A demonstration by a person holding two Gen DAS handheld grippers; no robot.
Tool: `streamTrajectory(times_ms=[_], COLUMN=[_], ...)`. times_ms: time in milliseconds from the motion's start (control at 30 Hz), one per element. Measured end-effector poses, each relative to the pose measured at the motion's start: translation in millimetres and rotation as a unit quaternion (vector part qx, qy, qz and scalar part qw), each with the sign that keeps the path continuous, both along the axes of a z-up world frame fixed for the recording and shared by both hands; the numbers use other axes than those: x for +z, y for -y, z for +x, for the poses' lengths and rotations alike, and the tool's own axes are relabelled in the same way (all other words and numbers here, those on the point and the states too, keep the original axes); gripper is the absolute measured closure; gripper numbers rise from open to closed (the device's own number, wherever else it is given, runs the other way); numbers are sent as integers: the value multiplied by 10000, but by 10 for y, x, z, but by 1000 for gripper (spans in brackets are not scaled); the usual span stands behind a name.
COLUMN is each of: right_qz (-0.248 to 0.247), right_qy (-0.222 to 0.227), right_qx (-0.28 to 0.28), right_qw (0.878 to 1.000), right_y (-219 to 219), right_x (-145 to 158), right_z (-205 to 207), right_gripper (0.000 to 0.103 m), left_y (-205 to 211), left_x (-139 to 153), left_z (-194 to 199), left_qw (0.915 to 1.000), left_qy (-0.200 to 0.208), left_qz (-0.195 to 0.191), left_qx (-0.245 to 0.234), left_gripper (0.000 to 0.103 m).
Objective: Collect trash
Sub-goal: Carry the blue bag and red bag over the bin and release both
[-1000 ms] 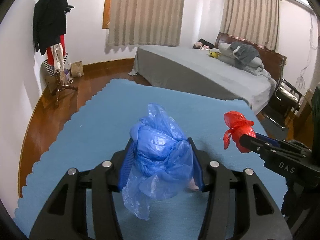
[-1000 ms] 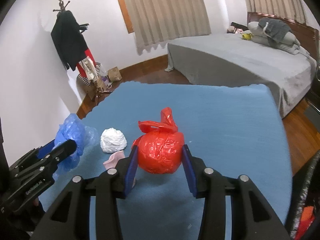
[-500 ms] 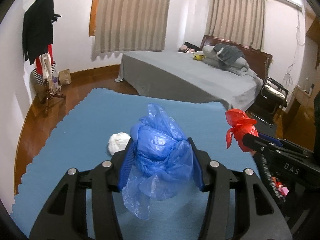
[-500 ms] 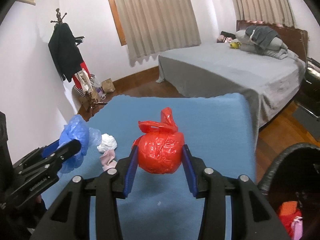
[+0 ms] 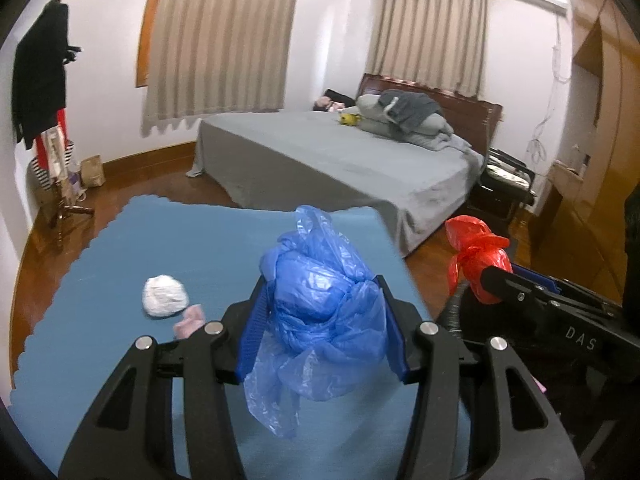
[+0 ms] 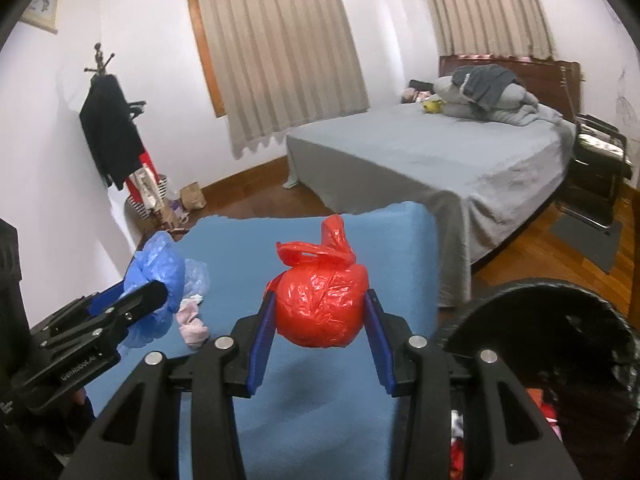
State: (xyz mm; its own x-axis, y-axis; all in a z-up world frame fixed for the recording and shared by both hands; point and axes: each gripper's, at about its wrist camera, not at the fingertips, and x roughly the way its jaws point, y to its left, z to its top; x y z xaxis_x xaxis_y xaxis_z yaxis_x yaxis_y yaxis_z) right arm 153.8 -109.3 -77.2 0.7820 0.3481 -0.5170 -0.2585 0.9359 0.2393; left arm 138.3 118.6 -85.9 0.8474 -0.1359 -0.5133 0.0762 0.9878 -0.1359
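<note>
My left gripper (image 5: 322, 320) is shut on a crumpled blue plastic bag (image 5: 320, 304), held above the blue table cover (image 5: 120, 248). My right gripper (image 6: 320, 312) is shut on a knotted red plastic bag (image 6: 322, 300); in the left wrist view the red bag (image 5: 478, 254) shows at the right. The blue bag (image 6: 158, 270) appears at the left of the right wrist view. A white crumpled wad (image 5: 165, 295) and a pink scrap (image 5: 188, 321) lie on the cover. A black bin (image 6: 560, 360) with scraps inside sits at the lower right, just beyond the table's edge.
A grey bed (image 5: 340, 160) stands behind the table, with pillows and clothes at its head. A coat rack (image 5: 44, 92) with dark clothes is at the far left by the wall. A dark chair (image 5: 504, 184) is beside the bed. The floor is wood.
Both grippers have swung to the right and risen a little, each keeping its bag. The table's right edge and the black bin have come into view; the white wad and pink scrap now show at the left.
</note>
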Motion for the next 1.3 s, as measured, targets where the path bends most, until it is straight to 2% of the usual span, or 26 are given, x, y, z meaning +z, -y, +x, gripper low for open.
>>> streamTrajectory(times_ms=[300,700,1300], right_qz=[-15,-117,-243], right_qy=[61,-10,-345], right_qx=[-524,-1239,-1921], right_qw=[9986,9922,9805], right_y=[577,1255,1954], right_x=[22,-56,-351], right_z=[-211,-479,-669], right_gripper=[60,60,60], left_y=[569,1212,2116], left_x=[25,-7,-248], left_z=[-39,-12,93], left_qw=[9990,9936,9782], left_qy=[71,75,-54], left_qz=[3,-16,15], left_qx=[-452,-1129,-2075], left_gripper=[54,53,53])
